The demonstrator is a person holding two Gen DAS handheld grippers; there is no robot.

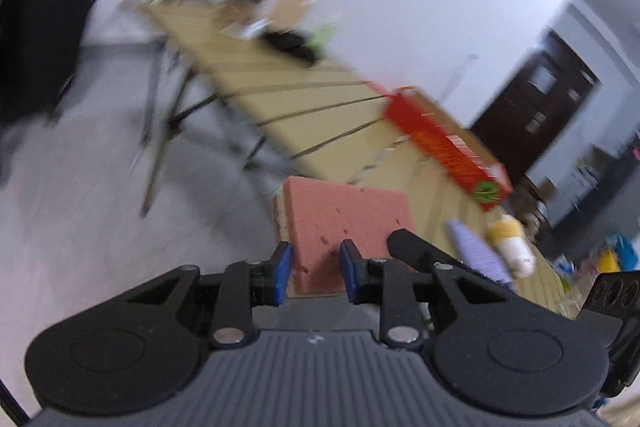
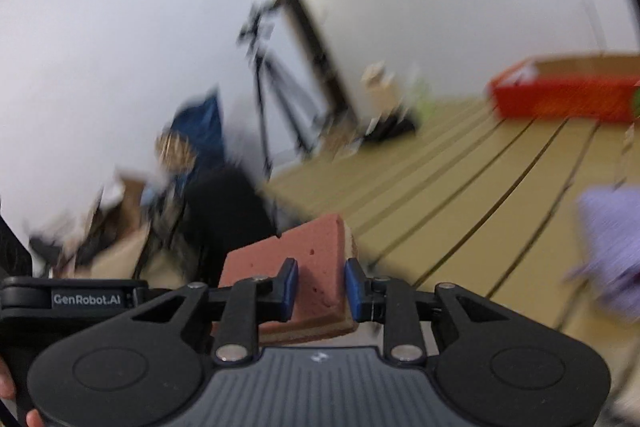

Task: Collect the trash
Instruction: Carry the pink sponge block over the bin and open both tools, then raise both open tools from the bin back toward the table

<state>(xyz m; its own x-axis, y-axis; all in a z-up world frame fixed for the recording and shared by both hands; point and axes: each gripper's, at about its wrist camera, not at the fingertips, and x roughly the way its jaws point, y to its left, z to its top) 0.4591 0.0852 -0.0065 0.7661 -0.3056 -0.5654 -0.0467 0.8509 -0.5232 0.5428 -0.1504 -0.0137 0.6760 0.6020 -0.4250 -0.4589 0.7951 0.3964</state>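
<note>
A pink sponge with a tan underside is pinched between the blue pads of my left gripper, and it juts forward over the near edge of the slatted wooden table. In the right wrist view my right gripper is likewise shut on a pink sponge, held tilted above the table. A black finger of the right gripper shows at the sponge's right edge. The left gripper's body sits at the left of the right wrist view. Both views are motion-blurred.
A red cardboard box lies on the table. A purple yarn cone and a yellow and white one lie nearby. Clutter sits at the table's far end. A person in dark clothes and a tripod stand beyond.
</note>
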